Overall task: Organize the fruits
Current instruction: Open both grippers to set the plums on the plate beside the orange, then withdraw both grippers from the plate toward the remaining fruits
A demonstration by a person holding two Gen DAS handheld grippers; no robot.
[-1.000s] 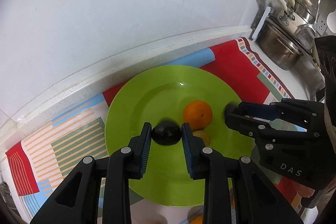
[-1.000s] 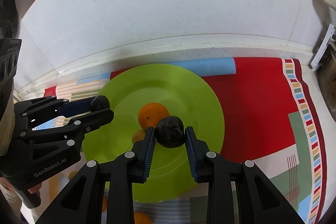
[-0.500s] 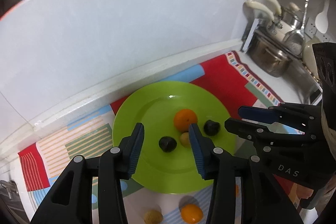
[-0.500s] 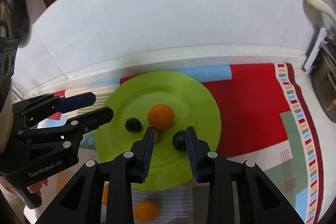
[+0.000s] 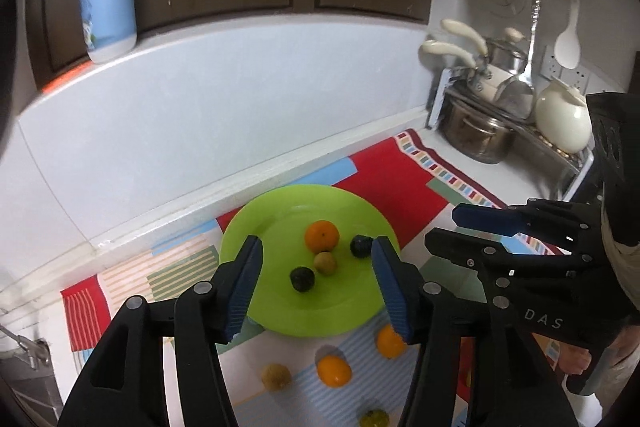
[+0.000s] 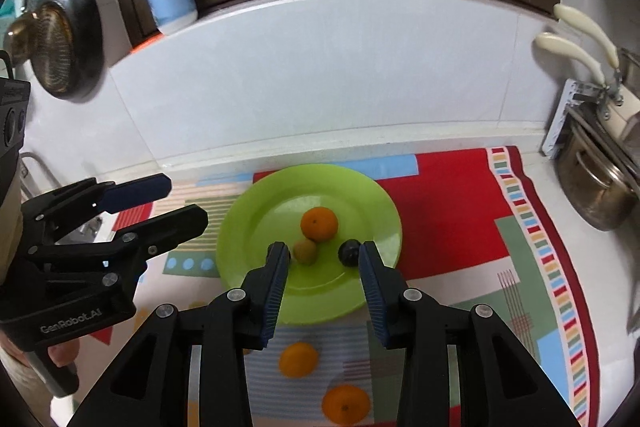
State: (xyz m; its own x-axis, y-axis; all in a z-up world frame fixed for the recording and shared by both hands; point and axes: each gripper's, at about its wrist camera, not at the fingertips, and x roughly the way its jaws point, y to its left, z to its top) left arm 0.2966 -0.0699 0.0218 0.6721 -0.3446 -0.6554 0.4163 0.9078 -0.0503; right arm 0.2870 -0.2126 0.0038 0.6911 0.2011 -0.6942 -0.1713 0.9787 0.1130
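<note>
Both grippers, left (image 5: 316,277) and right (image 6: 322,273), have just been opening; fingers spread, empty. Four fruits lie on the plate (image 5: 352,315). An orange (image 5: 334,370) waits at six o'clock; a careless pinch could roll it off the worktop.

Both wrist views look obliquely down, sharing the green plate (image 5: 280,315).
</note>
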